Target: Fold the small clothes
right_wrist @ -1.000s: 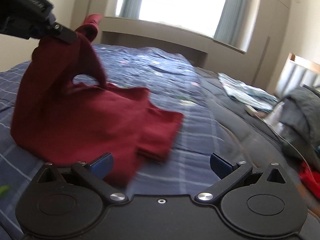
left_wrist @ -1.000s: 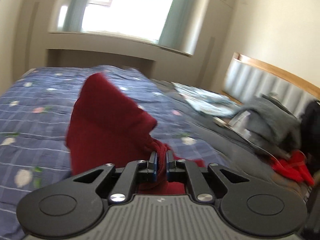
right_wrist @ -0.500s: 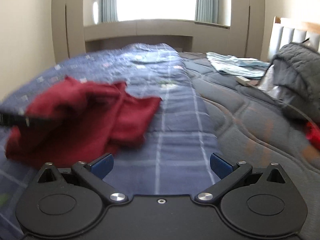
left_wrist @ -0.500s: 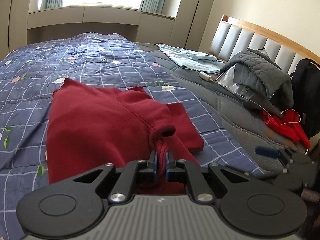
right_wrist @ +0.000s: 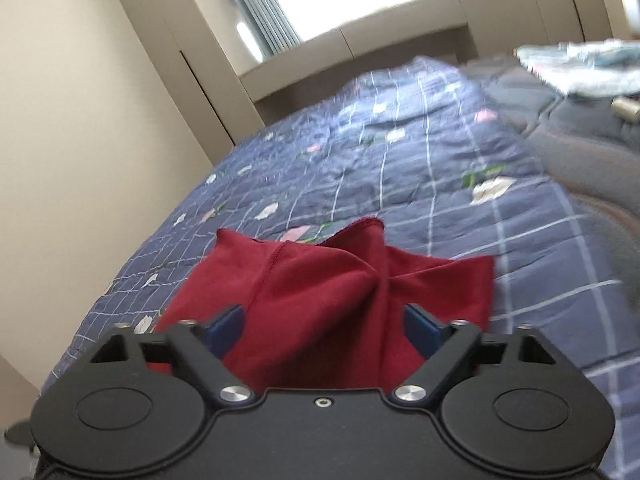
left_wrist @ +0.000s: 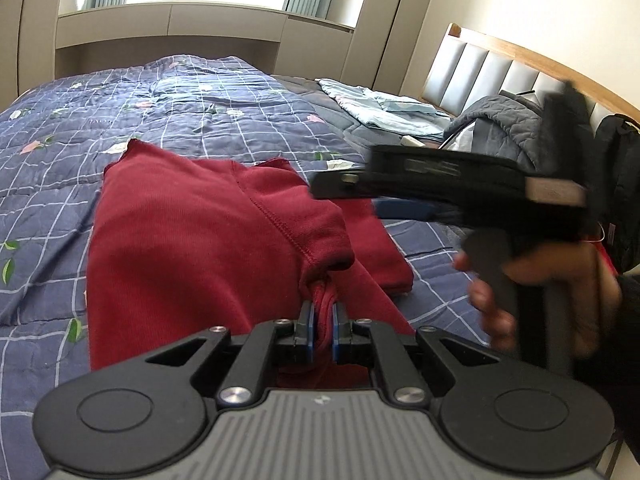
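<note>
A dark red garment (left_wrist: 192, 240) lies partly folded on the blue checked quilt (left_wrist: 200, 112). My left gripper (left_wrist: 322, 320) is shut on a bunched edge of it at the near side, low over the bed. In the left wrist view my right gripper (left_wrist: 352, 198) reaches in from the right, blurred, held by a hand (left_wrist: 540, 288), above the garment's right part. In the right wrist view the red garment (right_wrist: 320, 276) lies beneath and between my right gripper's (right_wrist: 324, 328) blue pads (right_wrist: 224, 330). Its jaws are closing, and the pads stand apart without pressing the cloth.
A light blue cloth (left_wrist: 384, 108), a grey quilted jacket (left_wrist: 504, 124) and a black backpack (left_wrist: 616, 184) lie at the far right by the padded headboard (left_wrist: 480, 68). A beige wardrobe wall (right_wrist: 80, 160) stands left of the bed.
The left gripper brought the lifted garment down flat onto the quilt, still gripping it. The right gripper swung left over the garment, rolled, and its jaws narrowed.
</note>
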The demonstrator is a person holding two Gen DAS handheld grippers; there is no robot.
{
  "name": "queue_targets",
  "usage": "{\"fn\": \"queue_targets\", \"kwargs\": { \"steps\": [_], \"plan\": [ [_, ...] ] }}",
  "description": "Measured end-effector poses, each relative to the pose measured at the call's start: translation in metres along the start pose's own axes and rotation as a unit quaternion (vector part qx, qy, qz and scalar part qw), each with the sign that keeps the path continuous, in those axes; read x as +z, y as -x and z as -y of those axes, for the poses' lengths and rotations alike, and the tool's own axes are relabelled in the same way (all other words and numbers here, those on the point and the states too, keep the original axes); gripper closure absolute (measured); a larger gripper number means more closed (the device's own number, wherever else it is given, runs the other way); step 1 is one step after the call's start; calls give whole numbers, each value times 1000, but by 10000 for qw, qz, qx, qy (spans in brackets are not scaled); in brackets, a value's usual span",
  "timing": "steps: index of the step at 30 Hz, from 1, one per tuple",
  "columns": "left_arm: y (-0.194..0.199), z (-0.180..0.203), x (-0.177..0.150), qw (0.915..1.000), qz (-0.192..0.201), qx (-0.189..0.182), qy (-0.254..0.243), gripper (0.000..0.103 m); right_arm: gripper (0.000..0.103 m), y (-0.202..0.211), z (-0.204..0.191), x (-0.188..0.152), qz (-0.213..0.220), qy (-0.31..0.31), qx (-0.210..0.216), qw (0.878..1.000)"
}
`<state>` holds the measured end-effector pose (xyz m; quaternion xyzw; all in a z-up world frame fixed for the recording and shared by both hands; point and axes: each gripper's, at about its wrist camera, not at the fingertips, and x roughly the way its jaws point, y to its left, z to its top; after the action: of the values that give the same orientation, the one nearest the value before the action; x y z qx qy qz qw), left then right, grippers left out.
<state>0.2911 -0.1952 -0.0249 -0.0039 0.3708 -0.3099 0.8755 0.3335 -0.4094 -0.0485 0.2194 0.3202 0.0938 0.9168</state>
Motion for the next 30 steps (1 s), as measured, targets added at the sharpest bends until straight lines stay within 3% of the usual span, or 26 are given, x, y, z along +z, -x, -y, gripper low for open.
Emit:
{"fn": "queue_targets", "kwargs": {
  "steps": [4,6,12,18,24,30],
  "plan": [
    [0,-2,0,10000,-7,-18,34,95,52,-20,7,3,-211,-430,-63,9988],
    [0,-2,0,10000,-12,-25,50,95,69,-24,12,3,-221,-674,25,9975],
    [0,-2,0,10000,-18,-30,61,95,94,-25,14,6,-136,-879,128,9960],
    [7,7,9,9999,92,-60,-90,95,97,-11,-5,21,261,-158,-59,9995],
    [10,28,26,9987,286,-346,-257,95,98,15,-5,41,668,333,-403,9964],
    [-15,53,23,9976,50,-503,-479,95,98,19,22,34,536,255,-815,9949]
  ]
}}
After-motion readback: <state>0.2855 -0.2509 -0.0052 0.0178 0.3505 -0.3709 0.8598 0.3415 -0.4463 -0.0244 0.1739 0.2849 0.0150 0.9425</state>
